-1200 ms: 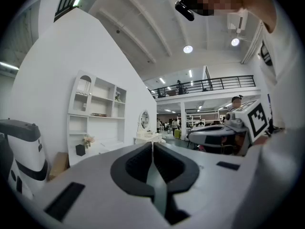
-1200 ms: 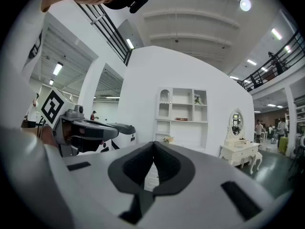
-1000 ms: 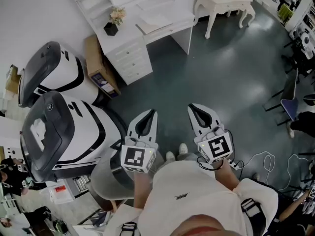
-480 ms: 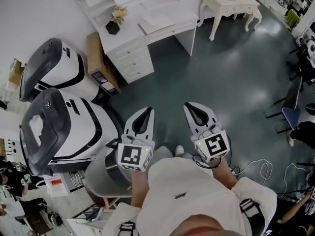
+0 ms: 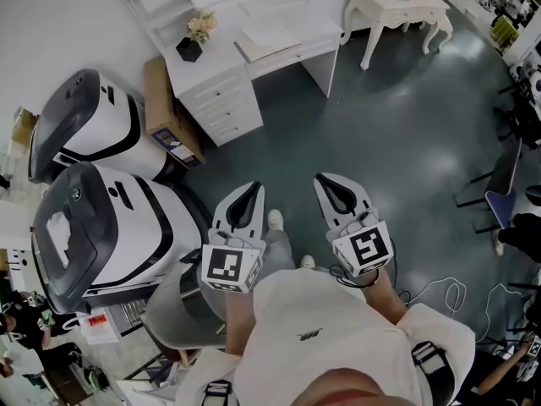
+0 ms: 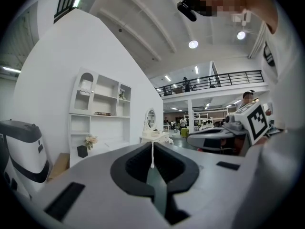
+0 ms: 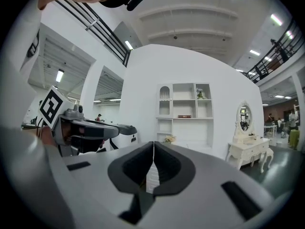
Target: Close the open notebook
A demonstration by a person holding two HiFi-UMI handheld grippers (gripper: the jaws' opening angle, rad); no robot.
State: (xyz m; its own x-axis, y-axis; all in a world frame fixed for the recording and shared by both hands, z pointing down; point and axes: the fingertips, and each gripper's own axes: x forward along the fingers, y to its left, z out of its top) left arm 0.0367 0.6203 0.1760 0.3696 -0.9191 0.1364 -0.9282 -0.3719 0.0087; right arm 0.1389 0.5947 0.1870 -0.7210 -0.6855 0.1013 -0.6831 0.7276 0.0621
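Observation:
An open notebook [image 5: 266, 35] lies flat on the white desk [image 5: 221, 91] at the far side of the room, well beyond both grippers. A small pot of flowers [image 5: 193, 37] stands on the desk to its left. My left gripper [image 5: 254, 189] and right gripper [image 5: 325, 180] are held side by side at waist height over the dark floor, pointing toward the desk. Both are shut with nothing between the jaws. In the left gripper view the left gripper [image 6: 152, 149] faces the desk [image 6: 95, 149]. In the right gripper view the right gripper [image 7: 153, 149] faces the white shelf unit [image 7: 183, 109].
Two large white and grey machines [image 5: 89, 129] [image 5: 97, 227] stand at the left, with a cardboard box [image 5: 161, 108] beside the desk. A white dressing table [image 5: 397, 2] is at the back right. Chairs [image 5: 507, 189] and floor cables [image 5: 448, 293] lie at the right.
One of the person's feet has stepped forward between the grippers. The grippers keep their pose, both still shut, and the view has shifted only slightly.

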